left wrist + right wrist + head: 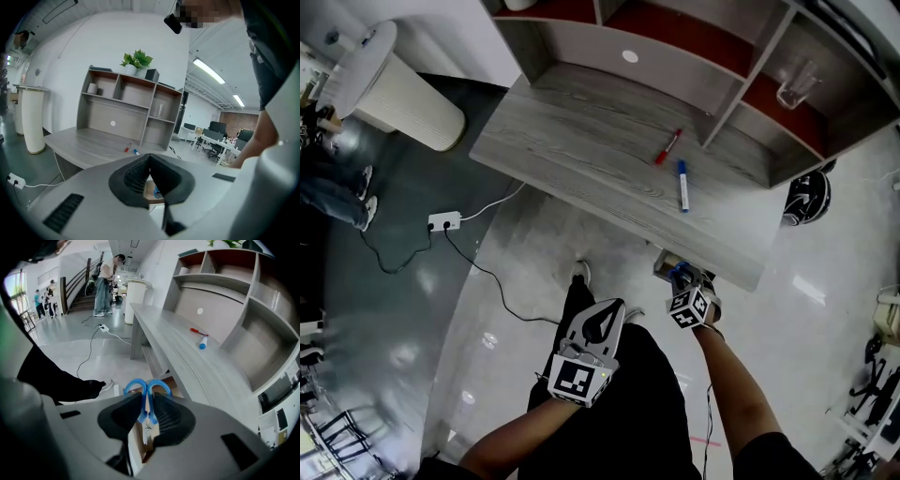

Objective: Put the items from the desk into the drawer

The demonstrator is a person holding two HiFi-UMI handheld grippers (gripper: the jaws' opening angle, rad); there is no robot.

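A red pen (667,147) and a blue marker (682,185) lie on the grey wooden desk (581,131), near the shelf unit. Below the desk's front edge a drawer (664,263) stands pulled out. My right gripper (682,278) hangs over it, shut on blue scissors (147,387); their handles stick out past the fingertips. In the right gripper view, the drawer's wooden inside (137,431) shows under the jaws. My left gripper (602,309) is held back near the person's body, shut with nothing in it. Its tips (150,158) point toward the drawer.
A shelf unit (741,84) at the back of the desk holds a glass (797,86); a potted plant (136,61) stands on top. A white round stand (394,89) is at the left, a power strip with cable (443,221) on the floor, a dark helmet-like object (807,197) right.
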